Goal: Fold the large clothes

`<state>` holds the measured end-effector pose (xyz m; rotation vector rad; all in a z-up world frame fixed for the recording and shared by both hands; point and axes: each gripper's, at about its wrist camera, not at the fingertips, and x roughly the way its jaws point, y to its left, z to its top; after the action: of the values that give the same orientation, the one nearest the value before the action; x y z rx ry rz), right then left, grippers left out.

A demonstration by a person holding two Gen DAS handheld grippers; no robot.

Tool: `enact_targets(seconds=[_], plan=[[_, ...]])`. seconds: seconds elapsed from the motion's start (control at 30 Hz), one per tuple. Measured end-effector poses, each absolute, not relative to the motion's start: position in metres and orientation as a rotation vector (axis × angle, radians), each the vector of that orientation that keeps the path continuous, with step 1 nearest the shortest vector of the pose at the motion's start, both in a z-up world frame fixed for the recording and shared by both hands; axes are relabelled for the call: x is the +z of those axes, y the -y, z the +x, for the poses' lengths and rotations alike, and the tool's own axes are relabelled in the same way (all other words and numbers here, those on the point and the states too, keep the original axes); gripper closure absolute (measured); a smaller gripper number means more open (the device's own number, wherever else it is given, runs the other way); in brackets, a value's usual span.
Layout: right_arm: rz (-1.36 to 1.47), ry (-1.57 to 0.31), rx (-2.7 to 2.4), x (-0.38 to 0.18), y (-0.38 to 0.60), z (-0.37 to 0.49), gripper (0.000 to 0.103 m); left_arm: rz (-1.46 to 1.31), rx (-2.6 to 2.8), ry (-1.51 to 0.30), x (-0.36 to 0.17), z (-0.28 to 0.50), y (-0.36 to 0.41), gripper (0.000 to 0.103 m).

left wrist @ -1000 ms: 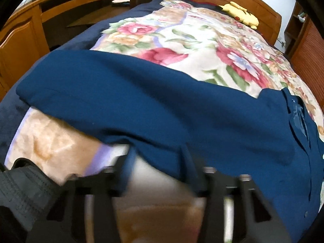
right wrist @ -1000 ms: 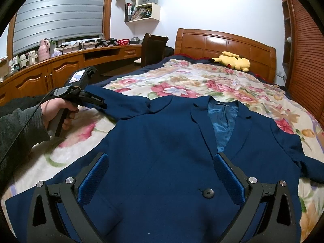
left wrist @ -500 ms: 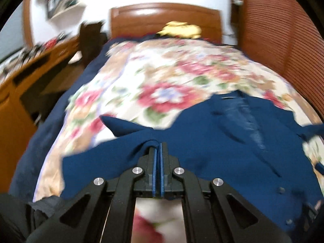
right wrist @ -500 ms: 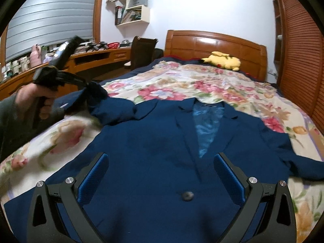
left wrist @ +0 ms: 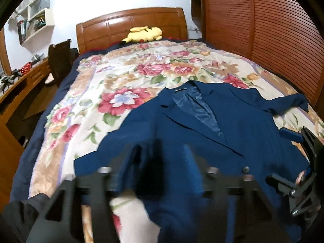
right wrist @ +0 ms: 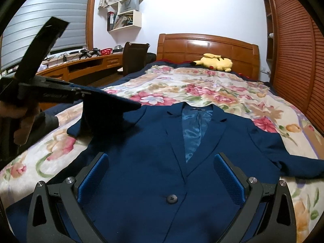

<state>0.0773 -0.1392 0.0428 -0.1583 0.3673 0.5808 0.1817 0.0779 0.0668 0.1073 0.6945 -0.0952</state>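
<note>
The left gripper (right wrist: 85,96) is raised over the left side of the bed, carrying a sleeve (right wrist: 113,105) of a navy jacket (right wrist: 162,162) toward the jacket's chest. From the side, the cloth hangs from its tip, so it looks clamped on the sleeve; its own camera view is motion-blurred, so I cannot tell for certain. The right gripper (right wrist: 162,178) hovers low over the jacket front with its 2 blue-padded fingers (right wrist: 93,176) spread wide, holding nothing. The jacket lies face up on a floral blanket (right wrist: 202,87), collar toward the wooden headboard (right wrist: 208,44), 1 button (right wrist: 172,198) fastened, the other sleeve (right wrist: 283,162) stretched out to the right. A yellow plush toy (right wrist: 216,61) sits by the headboard. To fold well, lay the sleeve flat across the chest and release only once the cloth lies smooth.
</note>
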Motion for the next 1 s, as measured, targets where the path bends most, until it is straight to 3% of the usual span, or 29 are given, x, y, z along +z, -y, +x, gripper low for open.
enact_targets(seconds=[0.07,0.5,1.0], plan=[[-0.157,-0.371,0.591,0.043,0.139,0.078,0.000,0.098,-0.073,-0.669,0.066,0.175,-0.087,0.022],[-0.183,-0.401,0.634,0.040,0.137,0.086,0.000,-0.071,0.099,-0.764,-0.009,0.198,-0.185,0.022],[-0.213,-0.414,0.636,0.039,0.130,0.085,0.000,-0.122,0.205,-0.930,-0.071,0.218,-0.228,0.022]])
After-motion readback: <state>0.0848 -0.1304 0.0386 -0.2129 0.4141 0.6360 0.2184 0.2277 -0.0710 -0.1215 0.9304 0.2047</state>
